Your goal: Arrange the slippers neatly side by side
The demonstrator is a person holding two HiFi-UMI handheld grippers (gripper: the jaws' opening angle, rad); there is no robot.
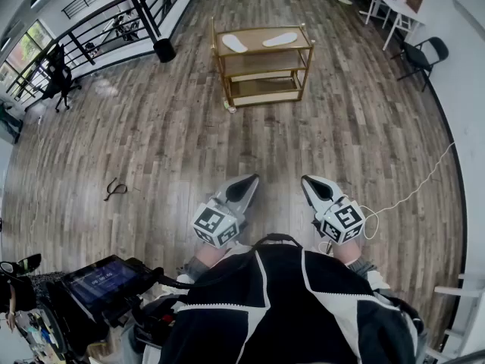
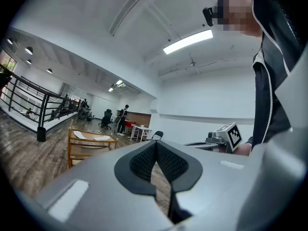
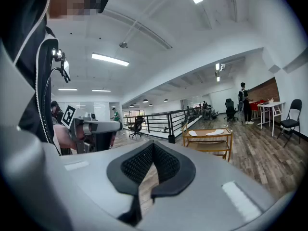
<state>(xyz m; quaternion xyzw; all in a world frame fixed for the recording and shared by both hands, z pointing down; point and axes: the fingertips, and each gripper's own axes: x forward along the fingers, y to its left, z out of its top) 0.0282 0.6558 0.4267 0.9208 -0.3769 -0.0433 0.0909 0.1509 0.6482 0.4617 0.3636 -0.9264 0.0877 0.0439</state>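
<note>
Standing on the wooden floor (image 1: 167, 142) with the left tongs (image 1: 246, 182) and the right tongs (image 1: 312, 182) held side by side just before the chest, both pressed fully together and gripping nothing. Well ahead, facing a gold-framed rack (image 1: 261, 65) bearing the left slipper (image 1: 234, 43) and the right slipper (image 1: 280, 39), both white, on its top shelf, apart from each other and turned at different angles. Farther right, by the wall, seeing a white table (image 1: 394, 6) and a black folding chair (image 1: 420, 55).
</note>
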